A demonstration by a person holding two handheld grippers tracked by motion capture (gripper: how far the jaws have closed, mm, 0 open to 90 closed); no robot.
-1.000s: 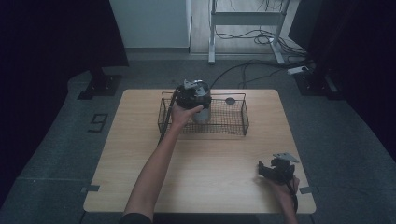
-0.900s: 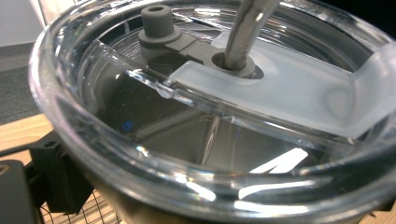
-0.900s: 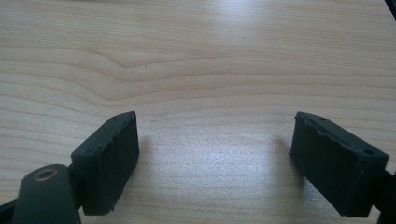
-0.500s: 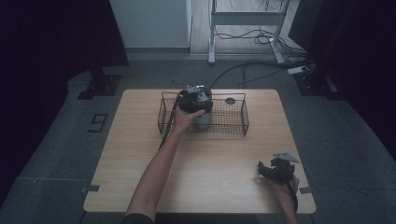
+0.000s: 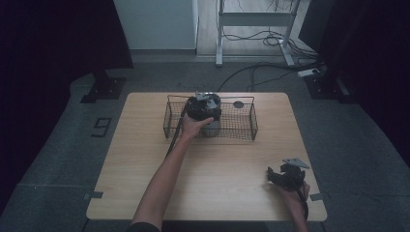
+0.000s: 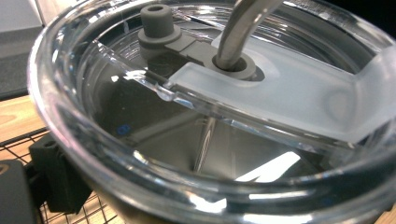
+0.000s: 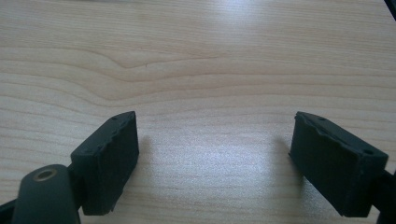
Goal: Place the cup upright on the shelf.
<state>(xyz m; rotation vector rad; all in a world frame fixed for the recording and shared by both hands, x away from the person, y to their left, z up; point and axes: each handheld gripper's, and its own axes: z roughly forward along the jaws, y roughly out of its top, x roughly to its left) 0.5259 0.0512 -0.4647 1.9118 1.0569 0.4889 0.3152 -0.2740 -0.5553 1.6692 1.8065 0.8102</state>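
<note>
Two handheld grippers work a pale wooden table (image 5: pixel 208 169) ringed by dark grey floor. At the far side, the left gripper (image 5: pixel 203 107) is down inside a black wire basket (image 5: pixel 244 126), its jaws clamped around a steel tumbler (image 5: pixel 211 126) that stands toward the basket's left half. In the left gripper view the tumbler's clear plastic lid (image 6: pixel 233 116) sits just before the lens, a metal straw (image 6: pixel 240 28) passing through a grey rubber stopper tab (image 6: pixel 168 32); one black jaw pad shows at lower left, pressed against the cup's wall above the basket mesh. A small dark round object (image 5: pixel 238 104) lies in the basket's far right portion, apart from the tumbler; the rest of that right half is unoccupied mesh.

At the near right corner the right gripper (image 5: pixel 285 175) rests low, close to the table's front and right edges. In the right gripper view its jaws stand wide apart with bare wood grain between them, gripping nothing. A broad stretch of open tabletop separates basket and right gripper.

Cables run across the floor beyond the table near a white desk frame (image 5: pixel 256 19). A pale marking (image 5: pixel 102 126) on the floor left of the table resembles a digit; it cannot be read with certainty. No brand is legible on the tumbler.
</note>
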